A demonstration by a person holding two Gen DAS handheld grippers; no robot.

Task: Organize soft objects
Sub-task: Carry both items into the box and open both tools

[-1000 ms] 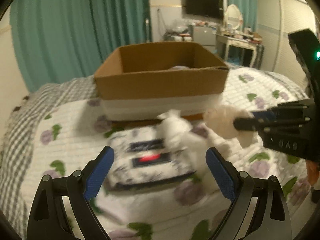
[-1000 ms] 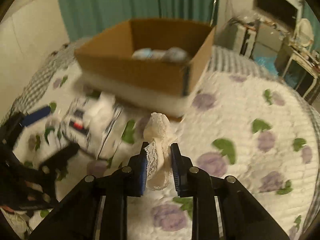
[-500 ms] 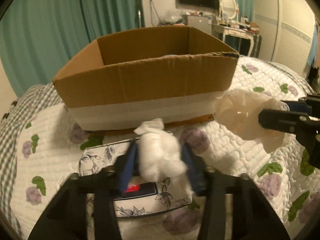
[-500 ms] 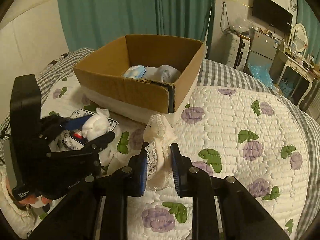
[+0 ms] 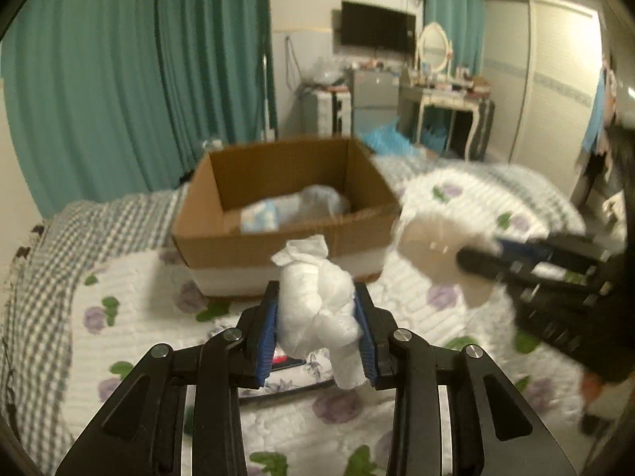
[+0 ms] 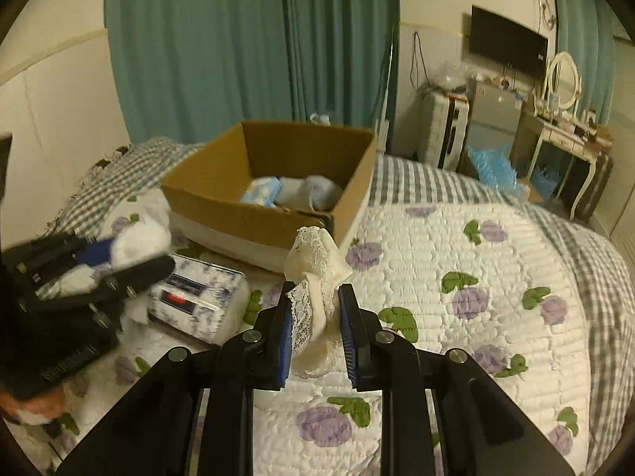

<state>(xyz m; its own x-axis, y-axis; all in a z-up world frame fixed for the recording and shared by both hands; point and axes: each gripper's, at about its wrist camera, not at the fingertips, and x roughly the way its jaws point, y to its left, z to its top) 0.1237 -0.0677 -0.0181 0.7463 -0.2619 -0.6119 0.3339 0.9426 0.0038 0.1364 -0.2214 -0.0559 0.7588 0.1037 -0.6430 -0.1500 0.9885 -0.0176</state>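
While the left gripper point(image 5: 317, 329) clamps a white crumpled wad point(image 5: 315, 305) between its blue pads point(image 5: 266, 337), the wad bulges above and below the jaws, clear of the bed. In the right wrist view the right gripper point(image 6: 315, 327) squeezes a cream lace cloth point(image 6: 315, 273), its jaws narrow and the lace edge standing up above the fingertips. Beyond both grippers a cardboard box point(image 6: 254, 218) sits open on the flowered quilt point(image 6: 476, 277), with a pale blue packet point(image 6: 262, 192) and a grey bundle point(image 6: 317, 194) lying inside it against the near wall. On the quilt just in front of the box lies a flower-printed tissue pack point(image 6: 198, 297). Green curtains point(image 6: 246, 39) hang behind the bed, and a dressing table point(image 6: 563, 135) with an oval mirror stands to the right.
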